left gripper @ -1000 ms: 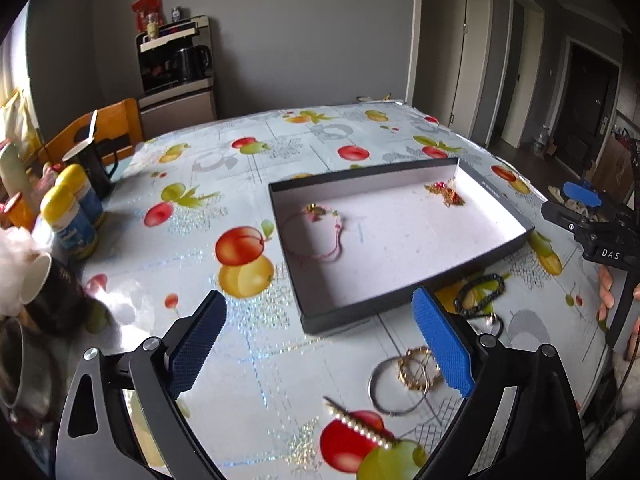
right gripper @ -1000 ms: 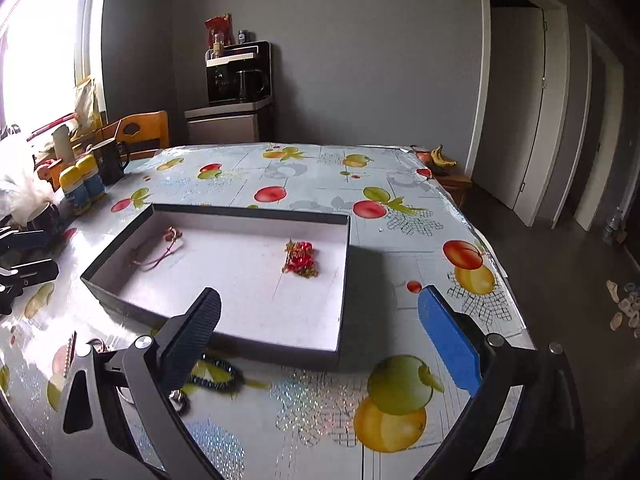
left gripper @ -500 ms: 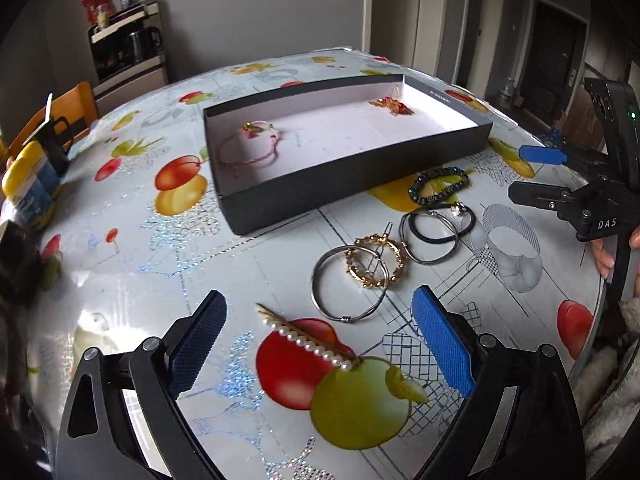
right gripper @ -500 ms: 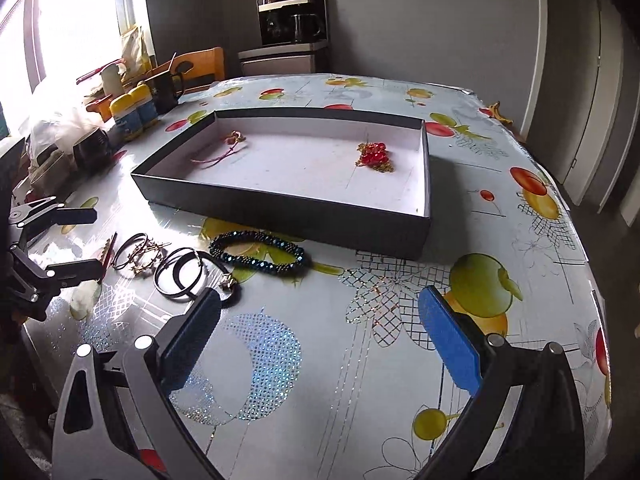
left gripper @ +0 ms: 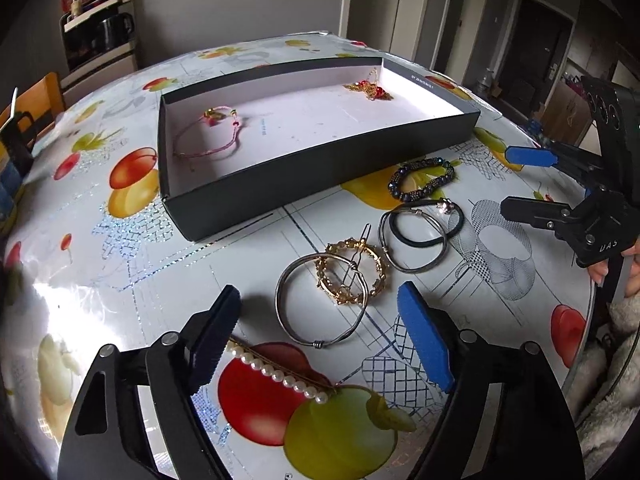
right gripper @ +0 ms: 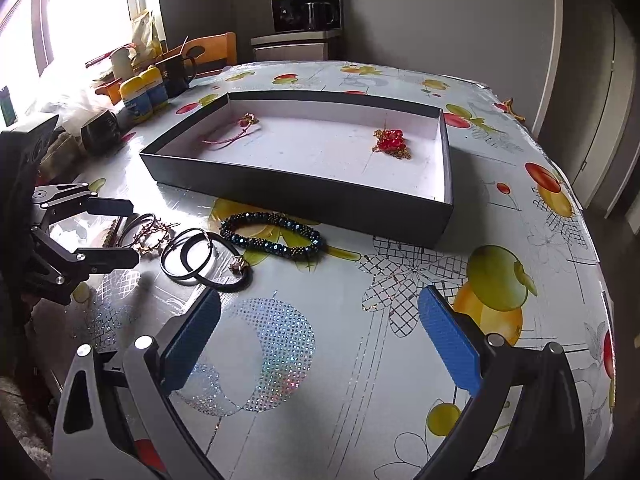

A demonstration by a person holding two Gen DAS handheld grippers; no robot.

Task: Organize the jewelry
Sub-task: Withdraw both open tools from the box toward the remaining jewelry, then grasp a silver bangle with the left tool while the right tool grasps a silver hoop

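A black shallow box (left gripper: 320, 168) (right gripper: 304, 192) with a white floor holds a pink cord bracelet (left gripper: 208, 136) (right gripper: 236, 132) and a red-and-gold piece (left gripper: 370, 90) (right gripper: 390, 142). On the table before it lie a dark beaded bracelet (left gripper: 422, 180) (right gripper: 272, 236), a black hair tie (left gripper: 430, 226) (right gripper: 216, 260), two silver bangles (left gripper: 320, 304), a gold ring-shaped clip (left gripper: 352, 276) and a pearl hair clip (left gripper: 276, 372). My left gripper (left gripper: 320, 336) is open and empty just short of the near silver bangle. My right gripper (right gripper: 320, 340) is open and empty, short of the beaded bracelet.
The fruit-print tablecloth (right gripper: 500, 280) covers a rounded table. Bottles (right gripper: 140, 92), mugs (right gripper: 100, 132) and clutter stand at its window side by a wooden chair (right gripper: 216, 48). A coffee machine (right gripper: 304, 8) stands by the far wall. The table edge drops off at the right (right gripper: 600, 280).
Both grippers have drawn back from over the box toward the table's near edge and dropped lower. The loose jewelry before the box has come into view. Nothing was picked up.
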